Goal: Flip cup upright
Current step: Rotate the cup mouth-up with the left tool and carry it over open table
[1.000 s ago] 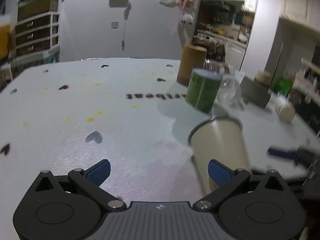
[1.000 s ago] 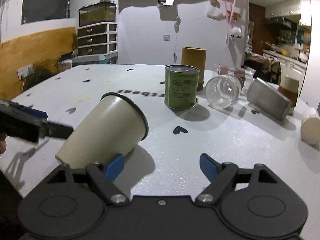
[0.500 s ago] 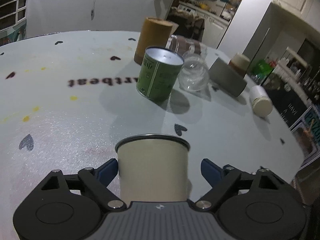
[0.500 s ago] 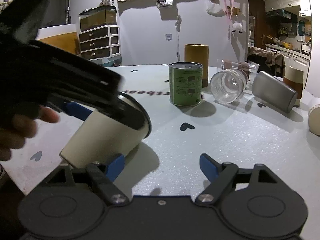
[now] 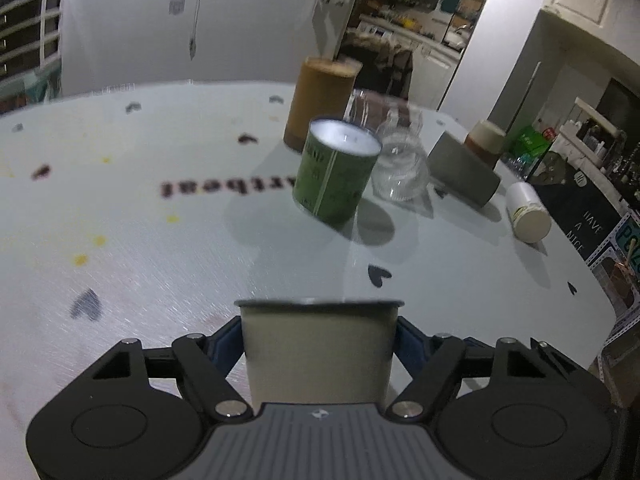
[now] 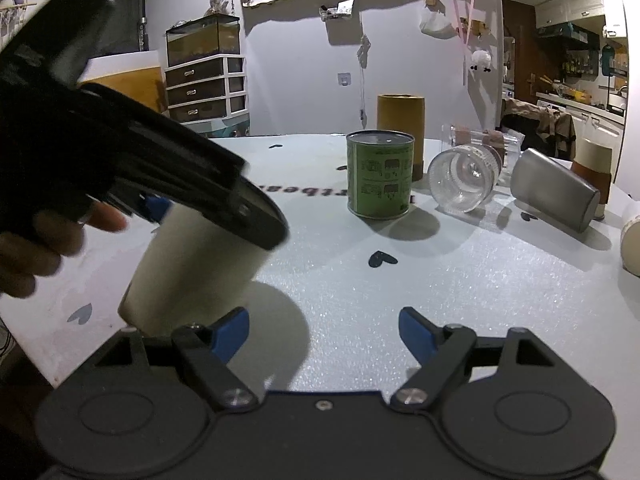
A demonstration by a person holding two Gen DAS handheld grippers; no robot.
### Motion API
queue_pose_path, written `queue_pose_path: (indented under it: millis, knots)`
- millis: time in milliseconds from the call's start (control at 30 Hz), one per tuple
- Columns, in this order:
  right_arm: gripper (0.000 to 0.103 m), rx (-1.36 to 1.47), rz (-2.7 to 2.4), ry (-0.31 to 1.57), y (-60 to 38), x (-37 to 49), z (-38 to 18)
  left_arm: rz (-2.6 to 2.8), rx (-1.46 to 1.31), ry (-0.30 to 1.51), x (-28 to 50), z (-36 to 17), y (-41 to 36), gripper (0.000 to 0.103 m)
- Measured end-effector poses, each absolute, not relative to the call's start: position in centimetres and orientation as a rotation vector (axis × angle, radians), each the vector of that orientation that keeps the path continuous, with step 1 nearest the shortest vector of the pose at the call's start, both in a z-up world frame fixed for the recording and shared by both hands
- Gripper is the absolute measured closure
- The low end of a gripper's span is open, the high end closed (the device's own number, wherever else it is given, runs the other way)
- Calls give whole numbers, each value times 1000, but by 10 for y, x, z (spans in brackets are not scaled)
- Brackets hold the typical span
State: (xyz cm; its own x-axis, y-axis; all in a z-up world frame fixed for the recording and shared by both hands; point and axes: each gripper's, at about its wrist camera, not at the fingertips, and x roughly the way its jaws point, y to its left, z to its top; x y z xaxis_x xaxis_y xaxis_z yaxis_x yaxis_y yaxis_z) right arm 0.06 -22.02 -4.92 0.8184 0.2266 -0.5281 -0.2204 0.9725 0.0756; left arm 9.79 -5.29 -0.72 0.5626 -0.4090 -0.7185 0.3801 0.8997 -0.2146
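A cream cup with a dark rim (image 5: 318,348) sits between the blue pads of my left gripper (image 5: 319,340), which is shut on its sides. In the right wrist view the same cup (image 6: 192,268) is tilted, its rim up and to the right, its base near the table. The left gripper's black body (image 6: 132,160) covers its upper part. My right gripper (image 6: 323,330) is open and empty, low over the white table (image 6: 440,280), just right of the cup.
A green can (image 6: 380,174) stands mid-table with a brown cylinder (image 6: 400,128) behind it. A clear glass (image 6: 464,182), a grey metal cup (image 6: 556,196) and a white bottle (image 5: 526,216) lie on their sides at the right. The table's front-left edge is close.
My left gripper swung over to the cup and closed on its sides. The cup now sits steeper than before. My right gripper has stayed still and open.
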Motion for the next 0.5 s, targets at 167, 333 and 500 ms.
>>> queue_pose_path:
  millis: [167,333,500]
  knots:
    - [20,11,231,551,-220,-2,-46,-448,17,762,83,14,-42,26]
    - [20,13,241,535,-219,-5,-44,-364,47,681,93,21,-25,26]
    - [20,19,253,533,-218,-4,-44,-250,40,659,123,20,3,27]
